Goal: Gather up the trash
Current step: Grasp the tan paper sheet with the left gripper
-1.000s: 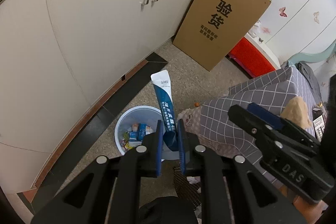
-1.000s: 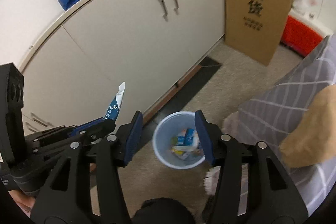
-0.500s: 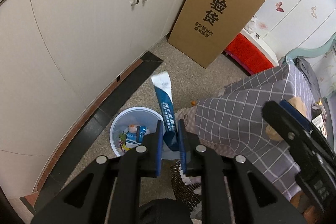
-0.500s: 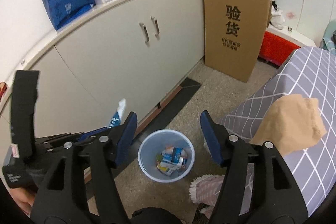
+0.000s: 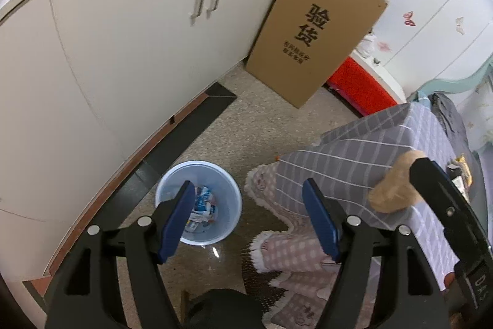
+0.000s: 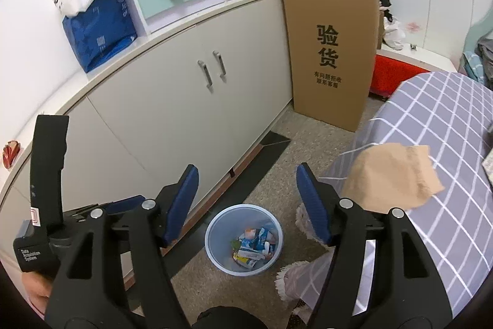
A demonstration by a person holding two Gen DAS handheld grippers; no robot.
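Hanging above the floor, the left gripper [image 5: 248, 213] has its blue-padded jaws spread wide with nothing between them, and the right gripper [image 6: 246, 199] is spread just as wide and equally empty. Between both pairs of fingers sits the light blue bin [image 5: 198, 207] — upright, mouth facing up, on the speckled floor [image 5: 262, 125]. Inside it lies the trash [image 6: 254, 245], a jumble of blue-and-white wrappers and small cartons lying flat on the bin's bottom; which way any one piece points cannot be told.

On one side the bin stands near the dark strip [image 5: 181, 141] along the foot of the white cabinet [image 5: 129, 51], without touching the cabinet doors. On the other side it is near the fringed pink checked cloth [image 5: 286, 248] and the hanging edge of the grey plaid cover [image 6: 431, 144], with a narrow band of bare floor between. A tan paper bag [image 6: 394, 178] rests at the near edge of that cover, partly overhanging it. Beyond the bin the floor runs open toward a tall cardboard box [image 6: 329, 51] leaning against the cabinet's far end, with a red box [image 6: 391, 73] behind it. Above the bin's mouth the space is free — only the gripper fingers frame it.
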